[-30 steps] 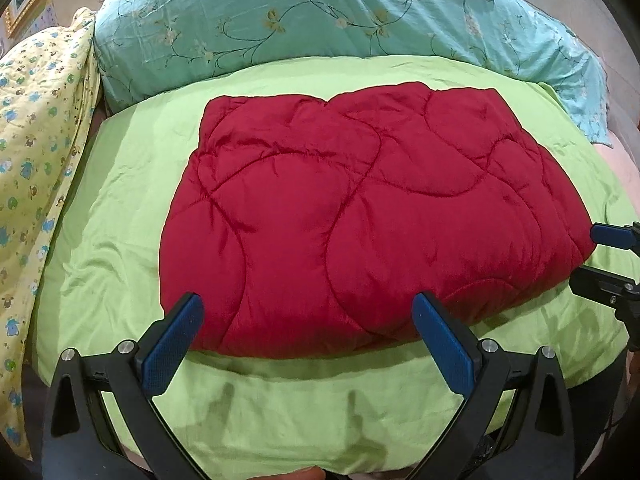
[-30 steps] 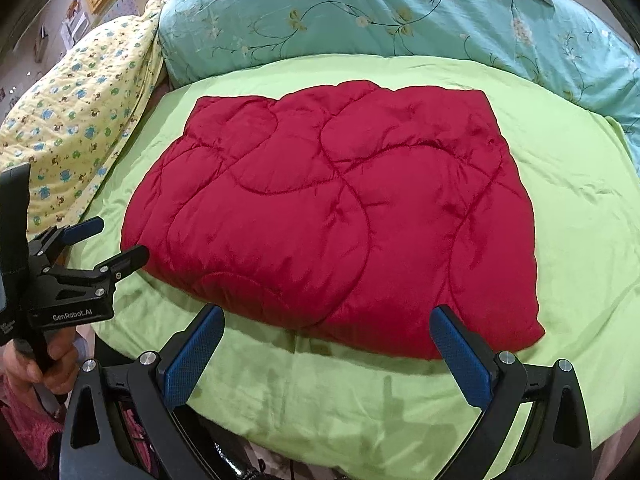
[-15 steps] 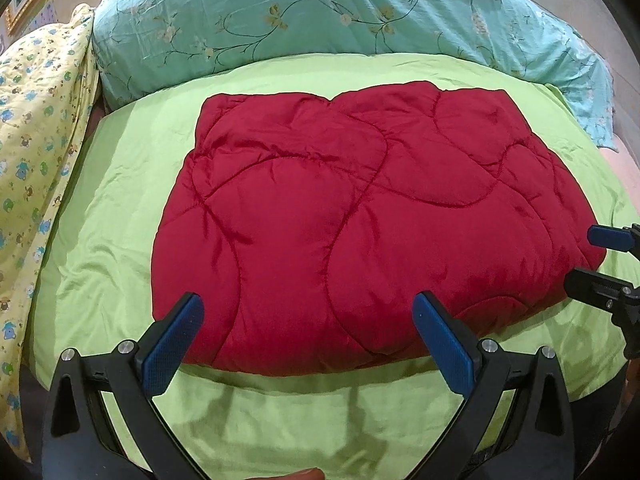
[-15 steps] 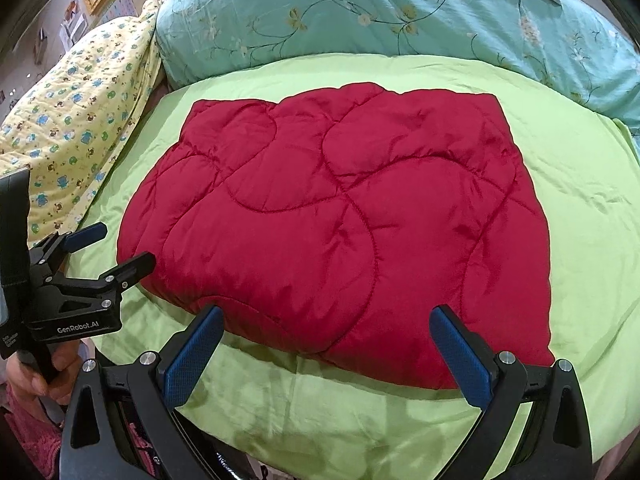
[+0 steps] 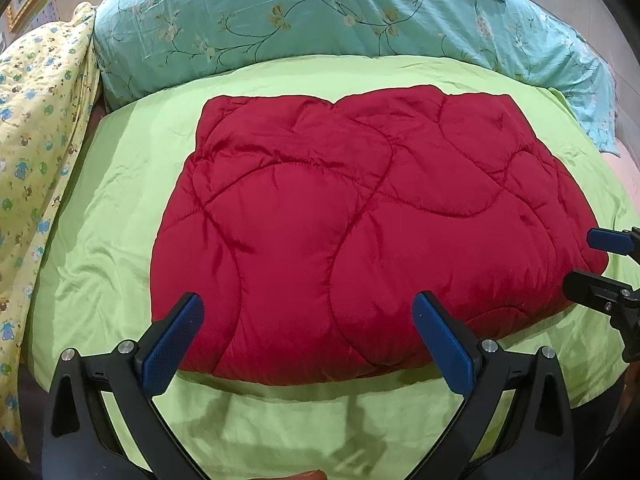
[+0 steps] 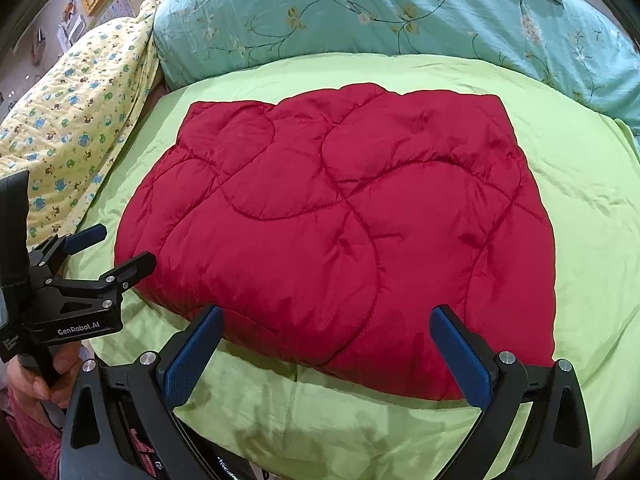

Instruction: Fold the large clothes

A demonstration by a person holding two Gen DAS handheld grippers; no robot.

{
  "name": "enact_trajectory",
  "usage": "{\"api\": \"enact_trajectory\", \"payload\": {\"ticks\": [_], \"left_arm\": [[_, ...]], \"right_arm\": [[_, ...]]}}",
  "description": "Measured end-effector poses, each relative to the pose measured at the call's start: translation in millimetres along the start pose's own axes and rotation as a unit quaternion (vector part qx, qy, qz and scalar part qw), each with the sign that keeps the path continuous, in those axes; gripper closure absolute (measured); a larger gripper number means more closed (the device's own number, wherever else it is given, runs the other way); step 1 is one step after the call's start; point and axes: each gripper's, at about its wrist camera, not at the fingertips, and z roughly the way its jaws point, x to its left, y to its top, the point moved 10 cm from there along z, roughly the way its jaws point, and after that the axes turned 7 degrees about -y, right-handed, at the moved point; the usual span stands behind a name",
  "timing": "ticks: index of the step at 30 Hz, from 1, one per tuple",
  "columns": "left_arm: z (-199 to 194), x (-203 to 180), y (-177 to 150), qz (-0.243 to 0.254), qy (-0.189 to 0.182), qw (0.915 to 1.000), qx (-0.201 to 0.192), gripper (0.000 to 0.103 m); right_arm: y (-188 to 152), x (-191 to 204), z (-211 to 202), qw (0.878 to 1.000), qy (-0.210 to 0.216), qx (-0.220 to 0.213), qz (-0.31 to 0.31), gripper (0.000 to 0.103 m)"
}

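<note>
- The left gripper [image 5: 308, 344], at the bottom of its own frame, has its jaws spread wide and holds nothing.
- The right gripper [image 6: 328, 354] is likewise spread and empty.
- Just past both lies the folded red quilted garment [image 5: 360, 232], mid-frame on the green sheet [image 5: 112, 200].
- A teal floral pillow [image 5: 320, 12] fills the top; a yellow patterned blanket [image 5: 36, 120] drapes upper left.

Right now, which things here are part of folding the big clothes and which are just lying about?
Part of the job:
red quilted garment
left gripper, open
right gripper, open

Just lying about:
green sheet
teal floral bedding
yellow printed bedding
</note>
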Motion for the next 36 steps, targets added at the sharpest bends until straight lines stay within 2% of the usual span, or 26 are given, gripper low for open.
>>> {"api": "enact_trajectory", "payload": {"ticks": [36], "left_arm": [[-3.5, -1.9, 8.4, 0.001, 0.004, 1.0, -0.009, 0.0]], "right_arm": [[10.6, 6.3, -6.3, 1.0, 0.004, -0.009, -0.007, 0.0]]}}
